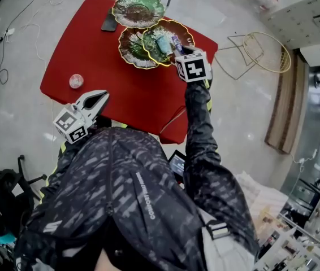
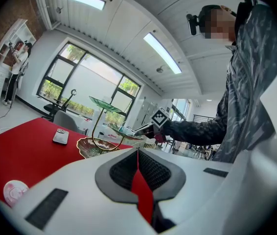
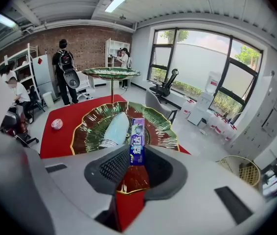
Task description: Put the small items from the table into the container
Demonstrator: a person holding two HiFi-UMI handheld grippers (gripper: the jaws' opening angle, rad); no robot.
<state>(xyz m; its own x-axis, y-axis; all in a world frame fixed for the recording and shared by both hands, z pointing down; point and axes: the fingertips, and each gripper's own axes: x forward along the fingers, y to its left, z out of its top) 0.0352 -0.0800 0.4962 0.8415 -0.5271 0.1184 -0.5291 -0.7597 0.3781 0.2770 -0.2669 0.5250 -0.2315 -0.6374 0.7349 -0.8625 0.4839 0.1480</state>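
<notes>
Between right gripper (image 3: 135,154) jaws: gum packet (image 3: 136,135)

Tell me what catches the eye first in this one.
The red table stands out, with a tiered stand of green leaf-shaped plates at its far edge. The right gripper holds a purple packet over the middle plate, while the left gripper hangs shut near a small round pink item.

We see the container (image 1: 148,17), a tiered stand of green-and-brown leaf dishes with gold rims, at the red table's (image 1: 120,89) 12 o'clock end in the head view. A pale blue packet (image 3: 114,131) lies in one lower dish. A slim purple pack (image 3: 136,138) is pinched lengthwise in the right gripper (image 3: 137,155) over that dish's 6 o'clock rim. A round pink-and-white tub (image 1: 76,81) sits at the stand's 8 o'clock, well apart.
</notes>
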